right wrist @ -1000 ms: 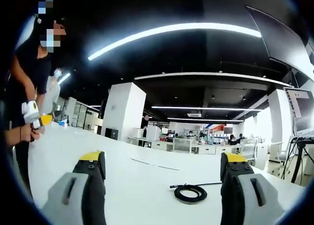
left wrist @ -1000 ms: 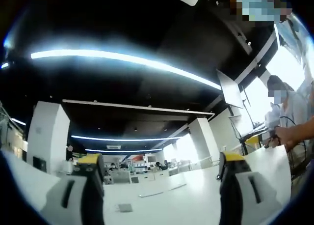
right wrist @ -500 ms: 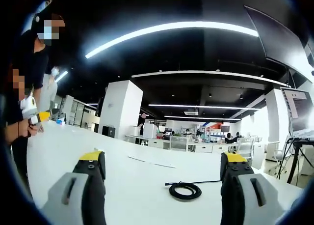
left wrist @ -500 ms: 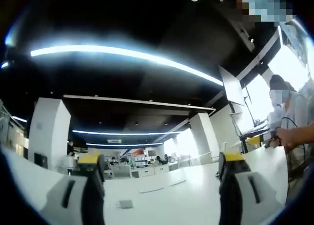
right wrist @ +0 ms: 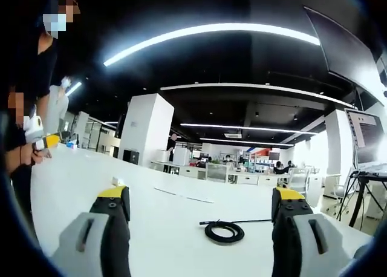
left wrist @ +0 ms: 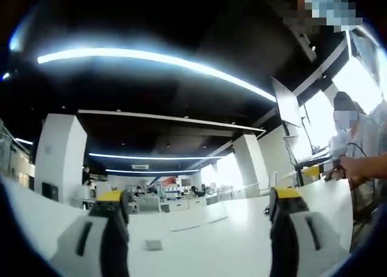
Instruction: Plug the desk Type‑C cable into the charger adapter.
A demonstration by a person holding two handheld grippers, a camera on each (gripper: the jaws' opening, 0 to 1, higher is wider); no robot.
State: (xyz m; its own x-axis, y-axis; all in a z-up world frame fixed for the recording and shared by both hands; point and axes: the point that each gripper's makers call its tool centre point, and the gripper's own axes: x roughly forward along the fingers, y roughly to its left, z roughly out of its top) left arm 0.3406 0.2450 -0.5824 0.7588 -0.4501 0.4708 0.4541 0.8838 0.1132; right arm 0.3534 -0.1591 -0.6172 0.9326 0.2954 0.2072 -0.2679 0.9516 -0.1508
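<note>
The left gripper [left wrist: 196,228] hangs low over a white desk [left wrist: 230,241] with its two yellow-tipped jaws spread wide and nothing between them. A small flat grey object [left wrist: 152,245] lies on the desk between the jaws, somewhat toward the left one; it is too blurred to say what it is. At the far right of the left gripper view a person [left wrist: 357,144] stands at the desk edge, a hand [left wrist: 352,167] stretched over the top and holding something dark.

The right gripper [right wrist: 199,225] is likewise released, jaws well apart and empty, just above the same white surface. The black cable [right wrist: 224,231] lies coiled on the desk ahead of it, between the jaws and nearer the right one, with one loose end trailing off to the right. A small white block [right wrist: 118,181] sits on the desk just beyond the left jaw; whether it is the charger adapter cannot be told. Two thin pale strips [right wrist: 184,195] lie farther out on the desk. At the left edge a person in dark clothes [right wrist: 30,89] stands beside the desk, holding a white device with a yellow tip [right wrist: 41,138].
</note>
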